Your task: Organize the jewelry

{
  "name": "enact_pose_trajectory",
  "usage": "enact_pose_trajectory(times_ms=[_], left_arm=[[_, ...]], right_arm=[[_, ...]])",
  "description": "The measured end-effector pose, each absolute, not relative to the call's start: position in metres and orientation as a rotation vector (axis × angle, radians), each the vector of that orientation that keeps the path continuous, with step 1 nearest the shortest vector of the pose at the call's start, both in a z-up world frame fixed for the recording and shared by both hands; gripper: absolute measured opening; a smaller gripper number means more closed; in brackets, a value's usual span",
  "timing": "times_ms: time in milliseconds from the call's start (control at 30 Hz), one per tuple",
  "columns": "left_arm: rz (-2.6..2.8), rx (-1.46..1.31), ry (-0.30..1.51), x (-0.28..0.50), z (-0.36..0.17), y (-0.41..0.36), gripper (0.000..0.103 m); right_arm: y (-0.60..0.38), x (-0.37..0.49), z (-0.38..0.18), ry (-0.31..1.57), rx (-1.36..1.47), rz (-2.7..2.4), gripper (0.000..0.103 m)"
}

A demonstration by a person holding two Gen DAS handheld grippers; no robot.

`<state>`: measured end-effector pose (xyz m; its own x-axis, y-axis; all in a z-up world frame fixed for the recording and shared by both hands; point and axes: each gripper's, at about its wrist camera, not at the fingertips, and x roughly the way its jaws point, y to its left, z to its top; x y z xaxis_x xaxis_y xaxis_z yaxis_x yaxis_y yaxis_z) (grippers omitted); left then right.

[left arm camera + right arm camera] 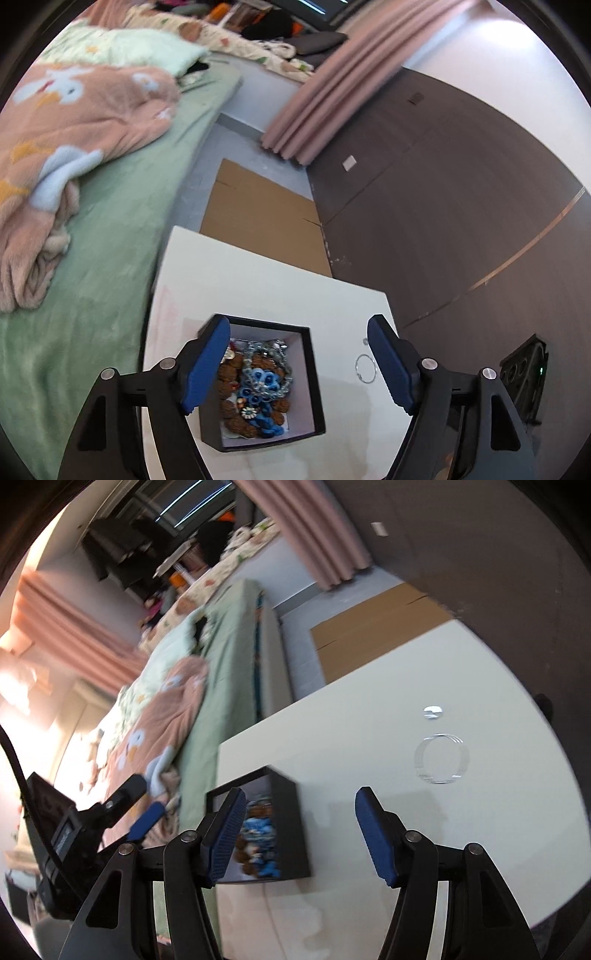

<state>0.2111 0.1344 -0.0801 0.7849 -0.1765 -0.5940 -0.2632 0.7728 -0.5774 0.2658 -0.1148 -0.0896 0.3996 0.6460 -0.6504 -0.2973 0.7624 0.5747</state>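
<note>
- Hovering over the white worktop [266,291], the left gripper [297,363] has its blue-padded fingers [205,363] spread wide, with nothing between them.
- Below that gap sits an open black box [314,384] with a pale lining. One finger overlaps its left wall in the left wrist view; whether they touch cannot be told.
- Inside the box lies a heap of jewelry [258,384]: blue pieces, brown beads and a silvery chain, tangled together.
- Just right of the box, on the bare worktop, lies a thin silver bangle [365,367], flat and apart from the box. A much smaller ring [365,341] lies just beyond it.
- The right gripper [299,836] is likewise wide open and holds nothing. Its fingers [373,843] frame the box's right side and some bare worktop.
- In the right wrist view the box [291,827] stands near the worktop's left edge, the jewelry [258,834] visible inside. The bangle [441,758] and small ring [432,712] lie well off to the right; this view is blurred.
- The left gripper [122,812] appears at the left of that view, over the bed.
- A bed with a green sheet [110,258] and a pink patterned blanket [74,122] runs alongside the worktop. Flattened cardboard [258,218] lies on the floor beyond it, by a pink curtain [332,92].
</note>
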Motion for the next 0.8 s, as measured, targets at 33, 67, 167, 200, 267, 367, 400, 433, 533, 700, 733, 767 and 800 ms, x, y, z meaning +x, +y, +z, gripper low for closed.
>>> enact_pose_trajectory(times_ms=[33,67,167,200,267,367,400,433,533,700,733,767,800], left_arm=[[0.043,-0.683,0.684,0.212,-0.079,0.129,0.078],[0.04,-0.671,0.689,0.213,-0.078,0.125,0.078],[0.027,-0.632,0.706,0.217,-0.076,0.111,0.078],[0.023,-0.619,0.711,0.219,-0.076,0.106,0.078],[0.016,-0.588,0.724,0.222,-0.074,0.095,0.078],[0.008,-0.528,0.749,0.229,-0.072,0.076,0.078],[0.004,-0.507,0.757,0.231,-0.07,0.069,0.078],[-0.005,-0.48,0.763,0.234,-0.068,0.06,0.078],[-0.029,-0.425,0.775,0.239,-0.064,0.04,0.078],[-0.079,-0.377,0.825,0.255,-0.067,0.013,0.072],[-0.086,-0.378,0.837,0.259,-0.068,0.009,0.072],[-0.09,-0.38,0.846,0.262,-0.069,0.005,0.07],[-0.091,-0.381,0.863,0.268,-0.072,0.001,0.065]], right_arm=[[-0.127,0.267,-0.09,0.987,0.412,0.598,0.062],[-0.136,0.268,-0.089,0.981,0.419,0.584,0.062],[-0.16,0.269,-0.089,0.963,0.442,0.552,0.066],[-0.167,0.268,-0.088,0.957,0.448,0.543,0.069],[-0.181,0.267,-0.086,0.938,0.459,0.525,0.077],[-0.202,0.267,-0.086,0.919,0.487,0.506,0.077],[-0.207,0.268,-0.086,0.917,0.497,0.503,0.077],[-0.213,0.268,-0.087,0.914,0.509,0.499,0.077],[-0.23,0.269,-0.092,0.904,0.536,0.484,0.077],[-0.249,0.272,-0.107,0.907,0.569,0.474,0.077],[-0.253,0.272,-0.11,0.908,0.578,0.473,0.077],[-0.256,0.273,-0.114,0.909,0.589,0.472,0.077],[-0.26,0.275,-0.117,0.909,0.6,0.472,0.077]])
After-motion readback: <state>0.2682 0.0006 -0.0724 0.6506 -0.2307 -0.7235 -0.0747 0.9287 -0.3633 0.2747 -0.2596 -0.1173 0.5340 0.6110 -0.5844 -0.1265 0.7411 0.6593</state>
